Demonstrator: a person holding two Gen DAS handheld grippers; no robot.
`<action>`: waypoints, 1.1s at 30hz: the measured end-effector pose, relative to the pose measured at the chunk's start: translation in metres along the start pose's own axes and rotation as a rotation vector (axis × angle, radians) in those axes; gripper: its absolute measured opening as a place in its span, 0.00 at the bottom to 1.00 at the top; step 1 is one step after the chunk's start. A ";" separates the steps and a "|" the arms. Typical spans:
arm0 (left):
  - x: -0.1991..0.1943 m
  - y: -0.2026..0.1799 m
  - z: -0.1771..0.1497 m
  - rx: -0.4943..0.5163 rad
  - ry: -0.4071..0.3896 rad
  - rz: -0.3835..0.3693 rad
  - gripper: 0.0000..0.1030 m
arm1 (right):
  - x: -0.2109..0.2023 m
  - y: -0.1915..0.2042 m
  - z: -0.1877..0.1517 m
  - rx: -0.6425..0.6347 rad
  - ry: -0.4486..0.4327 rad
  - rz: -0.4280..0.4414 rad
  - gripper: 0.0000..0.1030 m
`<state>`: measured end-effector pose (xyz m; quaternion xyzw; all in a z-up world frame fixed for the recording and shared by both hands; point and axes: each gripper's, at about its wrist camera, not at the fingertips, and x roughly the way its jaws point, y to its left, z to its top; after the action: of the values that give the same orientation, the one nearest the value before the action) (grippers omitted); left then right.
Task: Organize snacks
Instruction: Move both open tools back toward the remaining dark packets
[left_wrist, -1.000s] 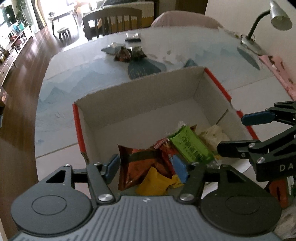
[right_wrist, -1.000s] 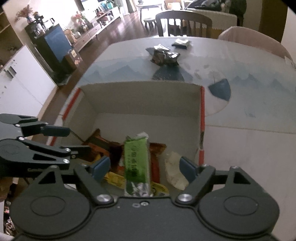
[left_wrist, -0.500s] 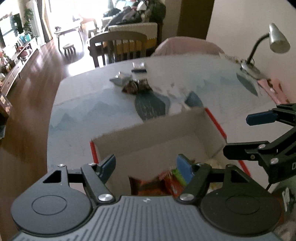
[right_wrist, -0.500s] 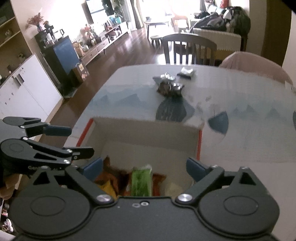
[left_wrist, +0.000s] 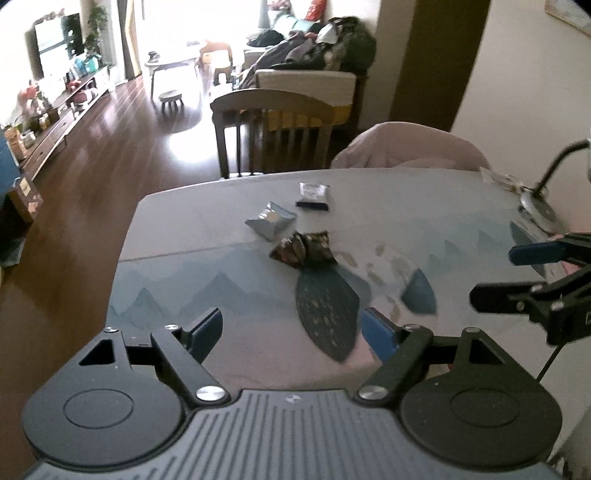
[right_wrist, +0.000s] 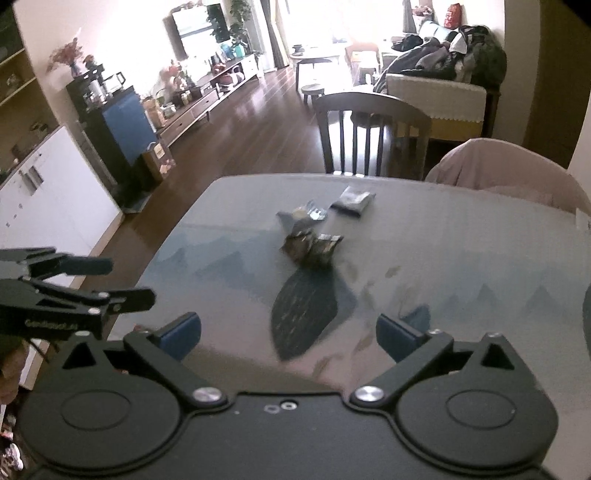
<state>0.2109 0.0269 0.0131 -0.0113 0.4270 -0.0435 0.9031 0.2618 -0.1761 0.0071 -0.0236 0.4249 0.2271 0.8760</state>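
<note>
While hovering above the table, left gripper and right gripper both spread wide, just opened further, nothing between the jaws. Four loose snack packets near the far end: two dark crinkled packets touching each other, a silver-blue pouch just beside, a flat white-and-dark sachet slightly beyond. Probably light, soft, crackly and somewhat slick; best pinched across a puffed middle or along a crimped seam, gently, to avoid crushing.
</note>
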 end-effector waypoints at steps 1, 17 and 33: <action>0.005 0.001 0.009 -0.008 0.003 0.009 0.80 | 0.005 -0.006 0.008 0.005 0.002 -0.002 0.98; 0.124 0.009 0.096 -0.059 0.125 0.078 0.80 | 0.122 -0.063 0.083 -0.032 0.110 0.010 0.98; 0.255 0.028 0.116 -0.108 0.352 0.084 0.80 | 0.234 -0.078 0.091 -0.046 0.228 0.079 0.89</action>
<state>0.4635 0.0303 -0.1107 -0.0339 0.5803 0.0159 0.8136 0.4865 -0.1359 -0.1230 -0.0525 0.5169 0.2668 0.8117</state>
